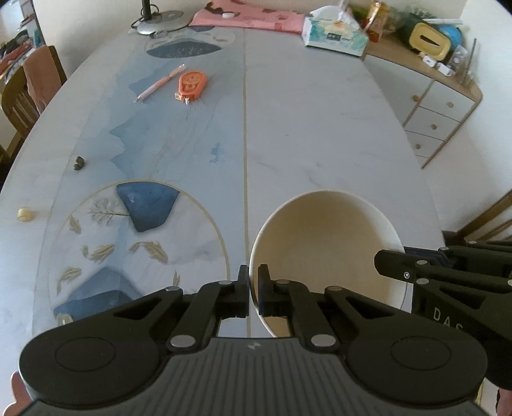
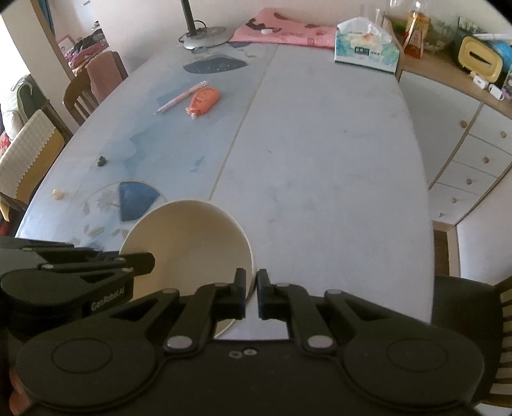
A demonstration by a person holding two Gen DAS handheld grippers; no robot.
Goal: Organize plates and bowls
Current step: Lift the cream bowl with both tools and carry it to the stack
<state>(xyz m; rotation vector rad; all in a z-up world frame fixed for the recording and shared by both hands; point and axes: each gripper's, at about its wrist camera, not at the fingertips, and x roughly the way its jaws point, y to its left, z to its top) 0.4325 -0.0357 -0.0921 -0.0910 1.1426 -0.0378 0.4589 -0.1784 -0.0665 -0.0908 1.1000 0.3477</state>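
Note:
A cream bowl [image 1: 323, 246] is held between both grippers above the near part of the table [image 1: 320, 121]. My left gripper [image 1: 253, 281] is shut on the bowl's left rim, one finger inside and one outside. My right gripper [image 2: 251, 286] is shut on the right rim of the same bowl [image 2: 188, 246]. The right gripper also shows at the right edge of the left wrist view [image 1: 396, 265], and the left gripper at the left edge of the right wrist view [image 2: 140, 259]. No plates are in view.
A pink pen [image 1: 160, 84] and an orange correction-tape dispenser [image 1: 191, 84] lie mid-table. A lamp base [image 1: 160, 21], pink cloth [image 1: 249, 16] and tissue box [image 1: 334, 35] stand at the far end. Small crumbs [image 1: 78, 162] lie left. Chairs [image 1: 22, 105] and a drawer cabinet [image 1: 438, 105] flank the table.

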